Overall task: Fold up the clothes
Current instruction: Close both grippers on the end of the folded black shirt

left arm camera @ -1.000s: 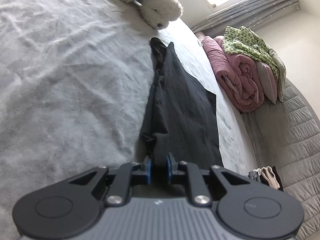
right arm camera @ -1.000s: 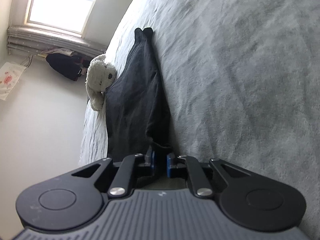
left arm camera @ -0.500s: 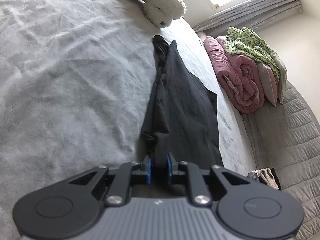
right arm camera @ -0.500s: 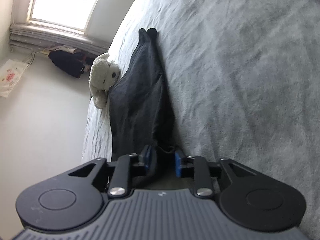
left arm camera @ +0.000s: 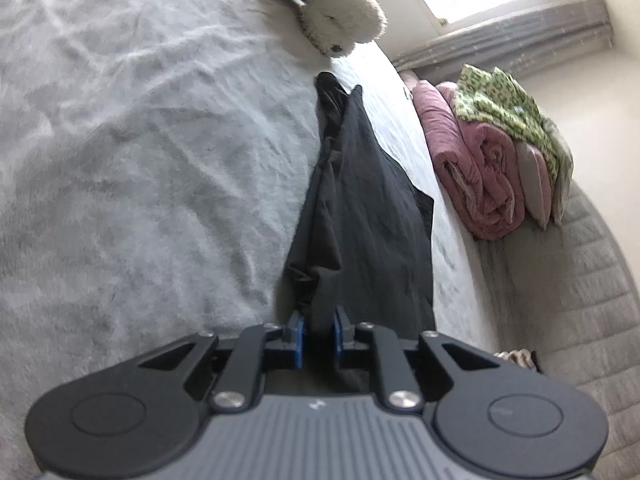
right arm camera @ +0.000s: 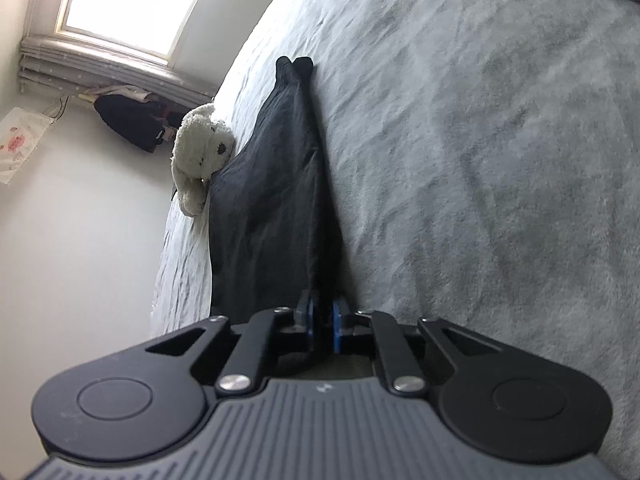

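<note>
Black cloth [left arm camera: 360,208] is stretching away across the grey bed [left arm camera: 140,160] in the left wrist view, its near end pinched between the blue pads of the left gripper [left arm camera: 318,334], with a plush toy [left arm camera: 332,20] lying beyond its far end and pink bedding [left arm camera: 476,168] sitting to the right. Through the right wrist view, the right gripper [right arm camera: 322,328] is closing its jaws on the cloth [right arm camera: 276,200], fabric lying between the pads, while the toy [right arm camera: 202,154] is resting just beside the cloth's left edge.
</note>
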Available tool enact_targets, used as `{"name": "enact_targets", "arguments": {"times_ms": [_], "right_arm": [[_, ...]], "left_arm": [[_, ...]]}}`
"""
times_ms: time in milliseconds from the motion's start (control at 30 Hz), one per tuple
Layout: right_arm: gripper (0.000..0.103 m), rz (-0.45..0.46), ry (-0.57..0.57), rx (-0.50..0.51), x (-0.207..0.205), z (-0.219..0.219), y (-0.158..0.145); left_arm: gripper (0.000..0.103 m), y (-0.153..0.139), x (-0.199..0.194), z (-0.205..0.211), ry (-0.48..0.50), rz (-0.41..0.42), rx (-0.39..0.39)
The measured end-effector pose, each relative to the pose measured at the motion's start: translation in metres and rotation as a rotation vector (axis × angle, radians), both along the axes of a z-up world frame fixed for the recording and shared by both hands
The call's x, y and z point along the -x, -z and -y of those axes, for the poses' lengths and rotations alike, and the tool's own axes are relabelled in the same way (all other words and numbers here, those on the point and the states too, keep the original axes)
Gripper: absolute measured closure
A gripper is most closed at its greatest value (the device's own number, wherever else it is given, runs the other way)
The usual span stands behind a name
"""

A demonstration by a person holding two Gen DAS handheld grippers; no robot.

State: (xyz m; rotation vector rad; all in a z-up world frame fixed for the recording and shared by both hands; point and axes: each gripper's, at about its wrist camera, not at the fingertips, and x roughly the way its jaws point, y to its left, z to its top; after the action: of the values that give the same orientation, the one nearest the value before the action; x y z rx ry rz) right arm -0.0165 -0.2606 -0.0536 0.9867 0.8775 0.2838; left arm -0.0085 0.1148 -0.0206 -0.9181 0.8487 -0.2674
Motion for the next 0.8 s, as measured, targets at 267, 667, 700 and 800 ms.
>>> {"name": "enact_targets", "arguments": {"times_ms": [267, 667, 700, 800], "right_arm": [[0.095, 0.022, 0.007, -0.018, 0.004, 0.002, -0.012], [0.096, -0.008, 0.02, -0.097, 0.07, 0.006, -0.017], [0.096, -0.012, 0.025, -0.104, 0.08, 0.007, -0.016], [0.098, -0.027, 0.043, -0.133, 0.107, 0.011, -0.013]], "left_arm": [[0.096, -0.018, 0.01, 0.0, 0.003, 0.054, -0.031], [0.097, -0.023, 0.081, -0.003, -0.023, -0.002, 0.021], [0.097, -0.024, 0.088, -0.002, -0.021, -0.004, 0.023], [0.097, -0.025, 0.111, -0.001, -0.014, -0.01, 0.024]]}}
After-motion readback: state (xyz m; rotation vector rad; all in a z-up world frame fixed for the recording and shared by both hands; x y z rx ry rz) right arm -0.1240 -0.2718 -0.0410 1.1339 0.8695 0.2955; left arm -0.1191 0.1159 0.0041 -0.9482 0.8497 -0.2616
